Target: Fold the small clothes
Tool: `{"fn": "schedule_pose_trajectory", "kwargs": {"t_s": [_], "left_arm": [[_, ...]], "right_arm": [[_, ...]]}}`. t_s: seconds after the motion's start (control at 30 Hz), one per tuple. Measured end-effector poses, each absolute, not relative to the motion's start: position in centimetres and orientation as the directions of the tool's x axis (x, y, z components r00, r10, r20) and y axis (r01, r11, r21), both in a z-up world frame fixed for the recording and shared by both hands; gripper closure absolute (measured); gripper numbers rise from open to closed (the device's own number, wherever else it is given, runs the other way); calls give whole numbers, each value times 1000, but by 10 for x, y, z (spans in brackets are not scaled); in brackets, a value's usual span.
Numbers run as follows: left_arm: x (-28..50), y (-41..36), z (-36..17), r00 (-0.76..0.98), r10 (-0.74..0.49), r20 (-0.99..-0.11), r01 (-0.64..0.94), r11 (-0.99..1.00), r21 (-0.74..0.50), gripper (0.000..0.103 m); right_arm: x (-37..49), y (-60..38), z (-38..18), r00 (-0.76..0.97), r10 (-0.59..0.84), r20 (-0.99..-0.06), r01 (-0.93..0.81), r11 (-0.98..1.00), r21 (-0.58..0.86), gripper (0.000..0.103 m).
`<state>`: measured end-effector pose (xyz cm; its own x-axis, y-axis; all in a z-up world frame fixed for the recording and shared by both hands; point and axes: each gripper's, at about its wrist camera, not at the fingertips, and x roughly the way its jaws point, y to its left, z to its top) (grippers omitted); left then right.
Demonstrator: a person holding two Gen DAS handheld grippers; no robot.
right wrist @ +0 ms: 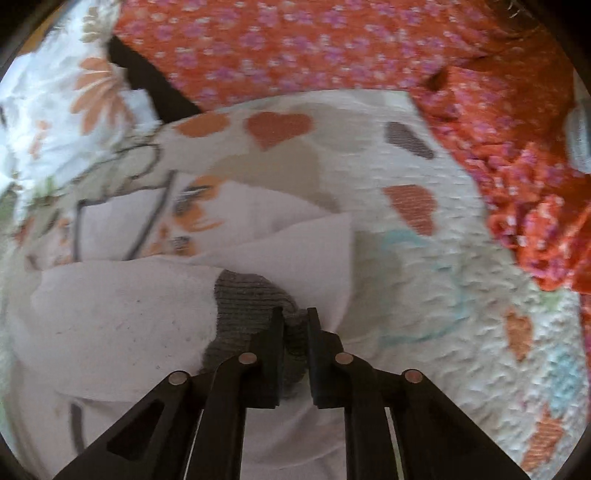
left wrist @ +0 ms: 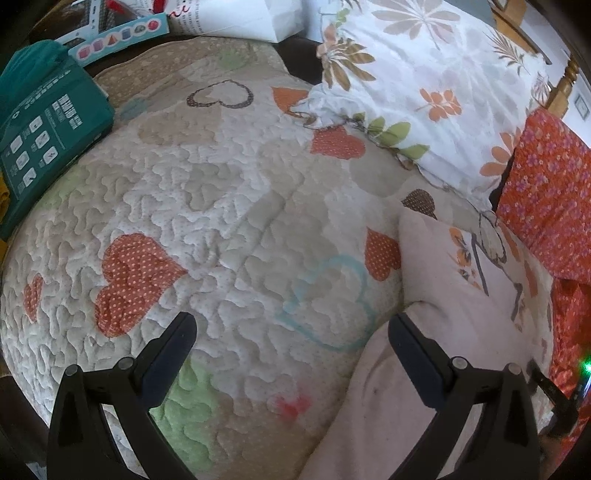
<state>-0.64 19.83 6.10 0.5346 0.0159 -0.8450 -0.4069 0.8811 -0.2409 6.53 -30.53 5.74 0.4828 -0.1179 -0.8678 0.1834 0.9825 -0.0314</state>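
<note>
A small pale pink garment [left wrist: 443, 295] with an orange and grey print lies on the heart-patterned quilt [left wrist: 221, 206], at the right of the left wrist view. My left gripper [left wrist: 291, 332] is open and empty above the quilt, its right finger [left wrist: 413, 354] over the garment's edge. In the right wrist view the same garment [right wrist: 122, 314] lies partly folded, with a grey ribbed collar [right wrist: 243, 299]. My right gripper [right wrist: 295, 314] is shut on that grey collar.
A floral pillow [left wrist: 424, 74] lies at the back right. Orange flowered cloth [left wrist: 546, 192] [right wrist: 332, 48] lies at the far right. A teal box [left wrist: 40, 140] and a printed carton [left wrist: 118, 33] sit at the quilt's back left.
</note>
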Motion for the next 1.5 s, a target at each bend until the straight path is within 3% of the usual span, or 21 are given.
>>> {"fn": "schedule_pose_trajectory", "kwargs": {"t_s": [0.07,0.2,0.3,0.47,0.63,0.73,0.77,0.8,0.83,1.0,1.2,1.27,1.4,1.5], "left_arm": [[-9,204,62,535,23,-845,-418,876,-240,0],[-13,215,62,533,26,-846,-446,858,-254,0],[-15,224,63,538,23,-842,-470,838,-278,0],[-20,233,68,554,22,-832,-482,823,-300,0],[-23,244,71,558,15,-830,-493,811,-316,0],[-25,252,73,563,4,-826,-495,802,-334,0],[-26,256,74,566,0,-824,-499,796,-343,0],[-28,260,75,568,-1,-823,-507,788,-350,0],[-28,263,75,568,0,-823,-512,782,-354,0],[-29,269,71,556,-2,-831,-515,784,-346,0],[-24,269,67,541,9,-841,-516,793,-323,0],[-24,266,69,546,5,-838,-508,797,-327,0],[-28,257,75,563,13,-827,-476,823,-311,0],[-32,253,74,562,9,-827,-460,835,-303,0]], "right_arm": [[63,-303,65,494,-143,-858,206,978,-45,82],[49,-268,100,608,-134,-782,165,985,-41,58],[52,-220,119,654,31,-756,18,998,57,53],[90,-104,110,529,301,-794,-265,947,183,45],[133,-2,78,426,302,-853,-370,918,140,45],[158,42,51,364,230,-903,-418,906,63,42],[164,54,40,337,177,-925,-434,901,14,46],[166,62,33,320,139,-937,-448,894,-20,83],[169,69,29,310,125,-943,-466,884,-36,97],[193,93,28,376,58,-925,-468,873,-136,98],[223,100,21,416,68,-907,-391,914,-110,96],[222,95,29,403,100,-910,-380,922,-67,91],[192,55,71,421,210,-882,-372,927,43,53],[155,5,97,407,250,-879,-346,932,105,50]]}}
